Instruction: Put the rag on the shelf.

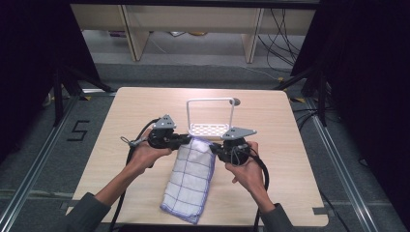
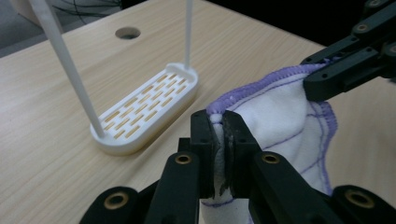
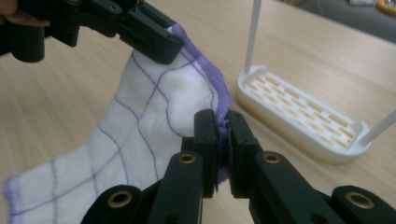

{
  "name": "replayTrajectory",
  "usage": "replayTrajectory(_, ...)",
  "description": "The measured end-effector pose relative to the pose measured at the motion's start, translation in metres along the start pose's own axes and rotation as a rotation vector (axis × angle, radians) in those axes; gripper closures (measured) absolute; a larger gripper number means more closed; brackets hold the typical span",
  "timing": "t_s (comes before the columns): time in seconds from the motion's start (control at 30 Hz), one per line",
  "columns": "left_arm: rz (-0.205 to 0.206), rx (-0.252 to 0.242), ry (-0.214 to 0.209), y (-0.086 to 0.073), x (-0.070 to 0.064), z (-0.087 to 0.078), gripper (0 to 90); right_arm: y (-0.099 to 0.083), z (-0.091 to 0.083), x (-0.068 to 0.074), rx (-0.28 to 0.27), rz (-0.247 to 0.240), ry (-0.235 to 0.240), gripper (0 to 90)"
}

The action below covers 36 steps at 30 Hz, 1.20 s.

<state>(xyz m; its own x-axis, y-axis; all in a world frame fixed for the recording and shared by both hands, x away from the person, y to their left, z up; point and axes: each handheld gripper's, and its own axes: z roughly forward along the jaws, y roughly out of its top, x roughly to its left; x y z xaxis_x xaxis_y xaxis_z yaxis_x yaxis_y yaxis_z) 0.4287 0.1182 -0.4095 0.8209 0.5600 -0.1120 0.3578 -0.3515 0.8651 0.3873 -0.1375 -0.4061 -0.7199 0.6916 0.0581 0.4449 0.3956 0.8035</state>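
Table: light wood, a white rack is placed near the middle.
Cloth: white with purple lines, lifted at the top edge before the rack.
Left gripper: closed on the cloth corner.
Right gripper: closed on the other corner.

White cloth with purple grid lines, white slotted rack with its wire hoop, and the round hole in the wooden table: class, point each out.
White cloth with purple grid lines (image 1: 191, 181), high view, middle of the hanging fabric.
White slotted rack (image 2: 147, 108), left gripper view, slotted base.
Round hole (image 2: 127, 33), left gripper view, its dark centre.
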Motion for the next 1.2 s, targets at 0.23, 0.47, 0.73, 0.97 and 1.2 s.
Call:
replayTrajectory(0.23,0.054,-0.044,-0.013,0.032,-0.025,-0.03,83.5,0.029,-0.038,0.007,-0.062,-0.061,0.0,85.5)
replayTrajectory(0.47,0.029,-0.083,0.012,0.061,-0.022,-0.037,83.5,0.062,-0.06,-0.002,-0.091,-0.079,-0.031,85.6)
replayTrajectory(0.73,0.017,-0.106,0.052,0.085,-0.011,-0.034,83.6,0.086,-0.062,-0.016,-0.101,-0.071,-0.073,85.6)
replayTrajectory(0.97,0.011,-0.132,0.079,0.108,-0.005,-0.037,83.5,0.108,-0.067,-0.026,-0.134,-0.08,-0.089,85.6)
replayTrajectory(1.2,0.007,-0.138,0.099,0.125,0.002,-0.033,83.5,0.121,-0.069,-0.038,-0.158,-0.082,-0.1,85.6)
